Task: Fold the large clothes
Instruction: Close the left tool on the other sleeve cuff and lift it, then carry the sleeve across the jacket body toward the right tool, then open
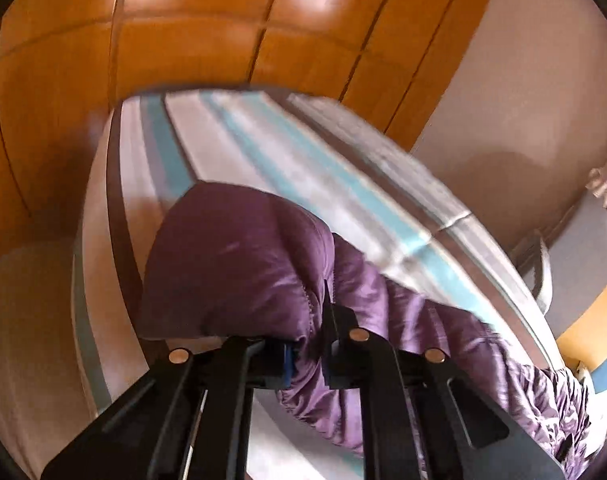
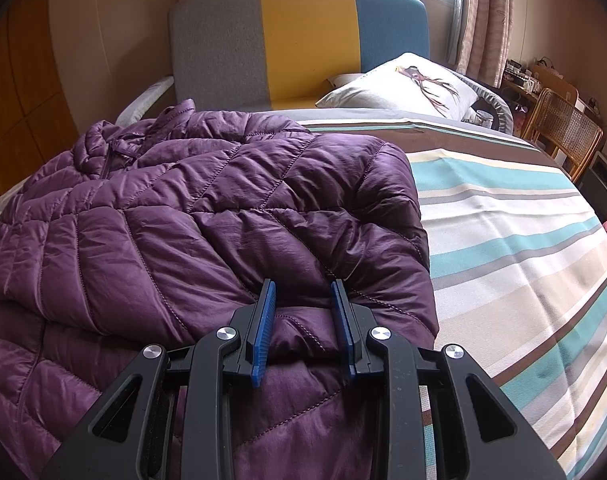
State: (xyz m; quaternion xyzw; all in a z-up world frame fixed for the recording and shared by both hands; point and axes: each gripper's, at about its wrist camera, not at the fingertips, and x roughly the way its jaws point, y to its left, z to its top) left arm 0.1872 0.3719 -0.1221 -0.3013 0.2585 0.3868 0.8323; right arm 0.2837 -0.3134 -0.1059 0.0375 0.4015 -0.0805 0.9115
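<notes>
A quilted purple puffer jacket lies spread on the left half of a bed with a striped cover, its collar toward the headboard. My right gripper is at the jacket's near right edge, and its blue pads pinch a puffy fold between them. In the blurred, tilted left wrist view, my left gripper is shut on a bunched part of the same jacket. That part is lifted off the striped cover, and cloth trails down to the right.
A grey, yellow and blue headboard and a white printed pillow are at the far end of the bed. A wicker chair and a cluttered desk stand to the right. Orange wooden wardrobe doors fill the left wrist view's background.
</notes>
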